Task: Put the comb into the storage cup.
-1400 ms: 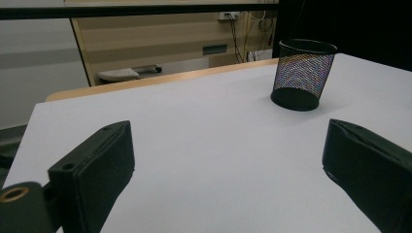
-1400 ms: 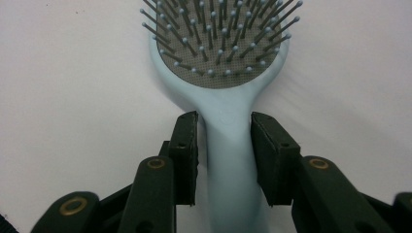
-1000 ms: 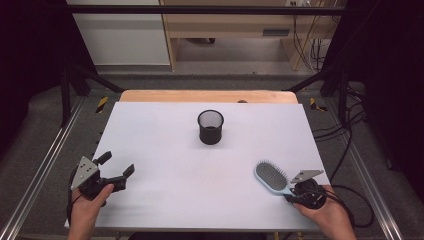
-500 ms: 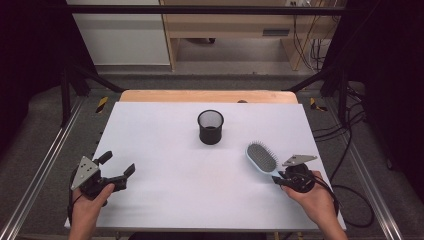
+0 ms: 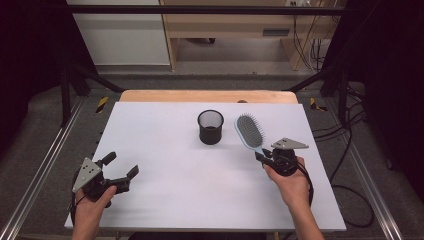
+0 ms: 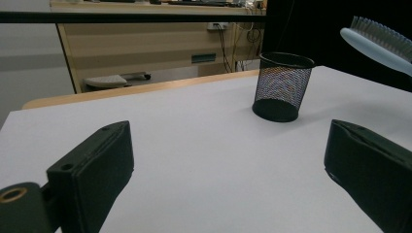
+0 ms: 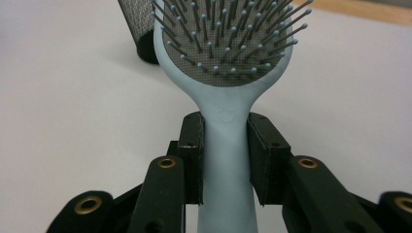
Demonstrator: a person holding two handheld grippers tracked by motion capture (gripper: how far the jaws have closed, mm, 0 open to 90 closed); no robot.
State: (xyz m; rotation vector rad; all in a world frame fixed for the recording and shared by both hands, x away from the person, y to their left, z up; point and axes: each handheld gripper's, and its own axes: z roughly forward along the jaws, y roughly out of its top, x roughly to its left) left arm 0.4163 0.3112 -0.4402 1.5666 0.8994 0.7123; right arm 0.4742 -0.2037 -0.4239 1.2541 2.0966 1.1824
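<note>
A light blue hairbrush [image 5: 249, 131] with grey bristles is lifted off the white table [image 5: 170, 150], just right of a black mesh cup [image 5: 210, 127]. My right gripper [image 5: 263, 154] is shut on its handle [image 7: 226, 160], both pads pressed against the sides, bristles facing up. The brush head [image 7: 228, 39] reaches toward the cup [image 7: 138, 29]. My left gripper [image 5: 122, 170] rests near the front left of the table, its jaws wide open with nothing between them. In the left gripper view the cup [image 6: 282, 86] stands upright ahead, and the brush head [image 6: 379, 43] hangs at the upper right.
A wooden strip [image 5: 207, 96] borders the table's far edge, with a wooden desk [image 5: 235, 30] and cables [image 5: 305, 35] behind it. Metal rails [image 5: 35, 170] run along both sides of the table.
My right gripper has carried the hairbrush up and away from the front right of the table toward the mesh cup. The left gripper has stayed where it was.
</note>
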